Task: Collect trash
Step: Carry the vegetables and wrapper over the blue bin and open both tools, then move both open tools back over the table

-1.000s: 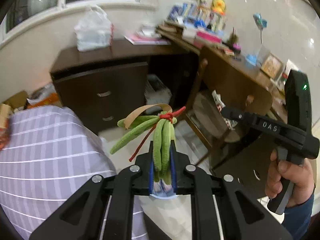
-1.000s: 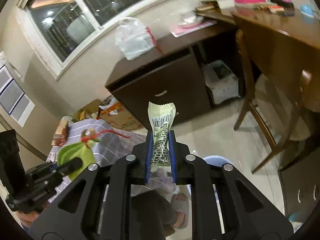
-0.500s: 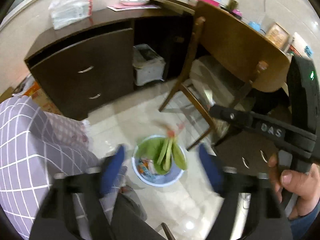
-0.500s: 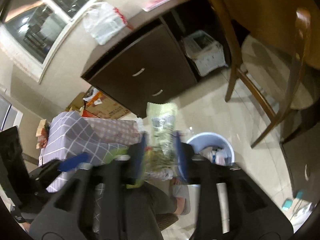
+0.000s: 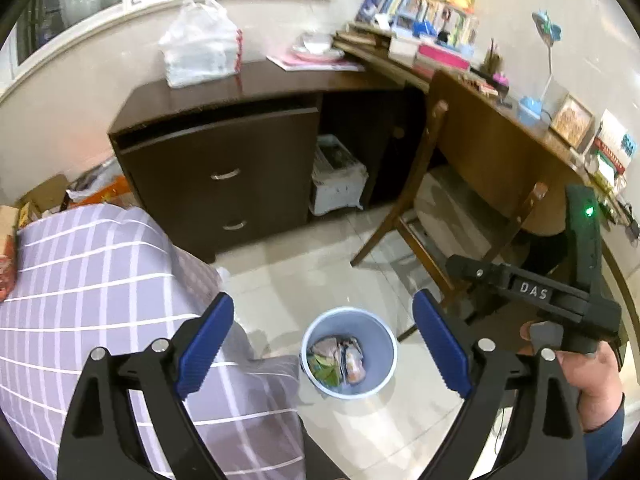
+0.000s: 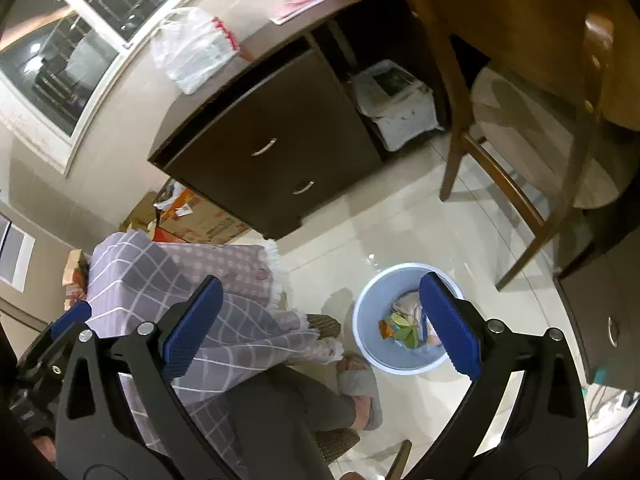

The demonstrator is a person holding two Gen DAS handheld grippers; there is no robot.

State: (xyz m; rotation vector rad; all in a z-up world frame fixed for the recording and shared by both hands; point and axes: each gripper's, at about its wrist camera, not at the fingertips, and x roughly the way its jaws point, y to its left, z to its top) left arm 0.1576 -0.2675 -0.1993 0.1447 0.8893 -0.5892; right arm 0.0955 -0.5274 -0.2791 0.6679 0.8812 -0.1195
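Note:
A light blue waste bin (image 5: 376,344) stands on the tiled floor and holds green scraps and wrappers (image 5: 338,364). It also shows in the right wrist view (image 6: 370,344) with trash (image 6: 402,328) inside. My left gripper (image 5: 322,344) is open and empty, high above the bin. My right gripper (image 6: 320,330) is open and empty, also above the bin and slightly left of it. The right gripper's black body (image 5: 560,300) shows at the right of the left wrist view, held by a hand.
A bed with a purple checked cover (image 5: 88,280) lies to the left. A dark drawer cabinet (image 5: 224,176) with a white plastic bag (image 5: 200,44) on top stands behind. A wooden chair (image 5: 452,216) and a cluttered desk (image 5: 500,120) are to the right. My leg and slipper (image 6: 356,392) are near the bin.
Both grippers have opened. The green bundle fell from the left gripper and the wrapper from the right gripper. Both now lie in the bin.

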